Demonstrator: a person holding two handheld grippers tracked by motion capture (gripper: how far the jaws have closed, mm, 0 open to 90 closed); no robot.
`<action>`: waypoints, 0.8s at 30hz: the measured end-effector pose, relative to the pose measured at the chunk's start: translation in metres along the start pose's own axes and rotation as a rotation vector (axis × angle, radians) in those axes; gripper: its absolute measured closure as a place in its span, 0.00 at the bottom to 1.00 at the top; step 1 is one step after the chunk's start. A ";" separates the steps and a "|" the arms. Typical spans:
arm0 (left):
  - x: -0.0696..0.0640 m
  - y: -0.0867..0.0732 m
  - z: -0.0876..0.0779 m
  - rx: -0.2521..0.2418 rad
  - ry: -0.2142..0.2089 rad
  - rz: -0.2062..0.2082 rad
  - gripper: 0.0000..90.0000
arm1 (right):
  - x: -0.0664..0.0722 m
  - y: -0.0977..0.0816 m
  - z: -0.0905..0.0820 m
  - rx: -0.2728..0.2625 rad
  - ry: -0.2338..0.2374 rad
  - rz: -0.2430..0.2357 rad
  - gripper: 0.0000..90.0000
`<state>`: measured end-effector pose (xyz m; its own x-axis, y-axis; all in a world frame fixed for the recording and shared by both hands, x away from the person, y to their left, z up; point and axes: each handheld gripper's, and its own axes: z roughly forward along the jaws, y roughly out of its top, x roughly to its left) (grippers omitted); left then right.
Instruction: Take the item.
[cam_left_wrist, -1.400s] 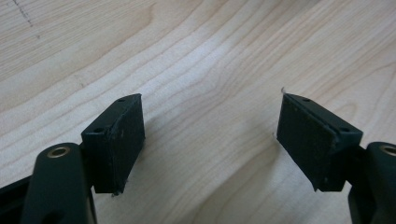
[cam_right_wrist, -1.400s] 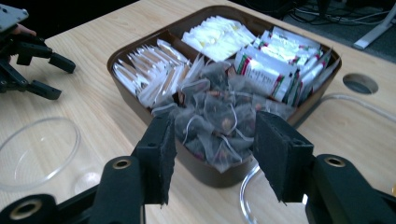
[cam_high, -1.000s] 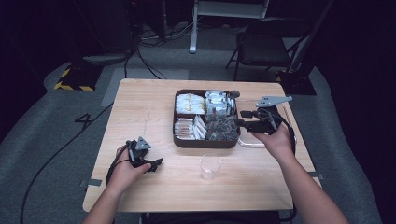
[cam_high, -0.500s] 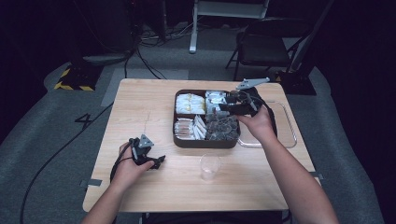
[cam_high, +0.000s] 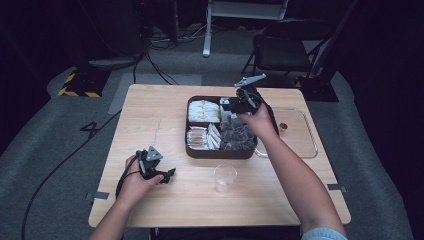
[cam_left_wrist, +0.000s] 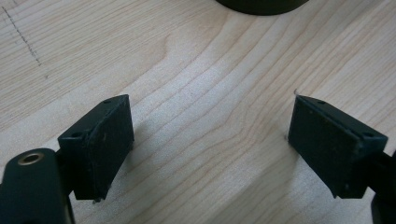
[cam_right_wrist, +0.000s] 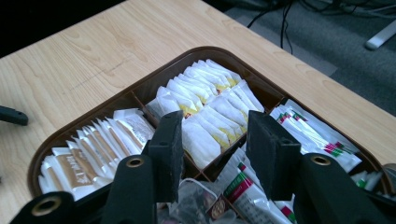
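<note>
A brown compartment tray (cam_high: 191, 150) sits mid-table, packed with several rows of sachets. White and yellow sachets (cam_right_wrist: 210, 102) fill its far-left cell, and brown-printed ones (cam_right_wrist: 93, 144) fill the near-left cell. My right gripper (cam_high: 240, 102) hovers over the tray's far right part. In the right gripper view the right gripper (cam_right_wrist: 215, 126) is open, its jaws parted above the sachets with nothing between them. My left gripper (cam_high: 156, 169) rests low on the table to the tray's near left. In its own view the left gripper (cam_left_wrist: 210, 135) is wide open over bare wood.
A clear plastic cup (cam_high: 224, 178) stands upright just in front of the tray. A clear flat tray (cam_high: 302, 142) lies to the right, with a small gold object (cam_high: 283, 127) on it. Red-and-green striped sachets (cam_right_wrist: 317, 135) fill the tray's far-right cell.
My right gripper has moved from beside the clear flat tray, leftwards and away, to above the brown tray's far part. The left gripper has stayed put.
</note>
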<state>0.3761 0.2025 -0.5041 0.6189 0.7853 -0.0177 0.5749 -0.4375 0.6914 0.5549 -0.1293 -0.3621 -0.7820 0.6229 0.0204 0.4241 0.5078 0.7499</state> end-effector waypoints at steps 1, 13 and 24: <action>0.000 0.000 0.000 0.000 -0.001 0.001 0.16 | -0.001 0.002 0.005 0.015 0.000 -0.004 0.63; 0.003 0.002 0.002 0.004 -0.008 0.014 0.15 | -0.010 0.007 0.066 0.153 0.000 -0.017 0.64; 0.003 0.003 0.003 0.003 -0.010 0.010 0.15 | -0.009 -0.003 0.095 0.239 0.000 -0.005 0.62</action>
<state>0.3812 0.2027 -0.5042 0.6302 0.7762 -0.0177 0.5698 -0.4469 0.6896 0.6041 -0.0793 -0.4274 -0.7843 0.6201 0.0175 0.5166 0.6373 0.5717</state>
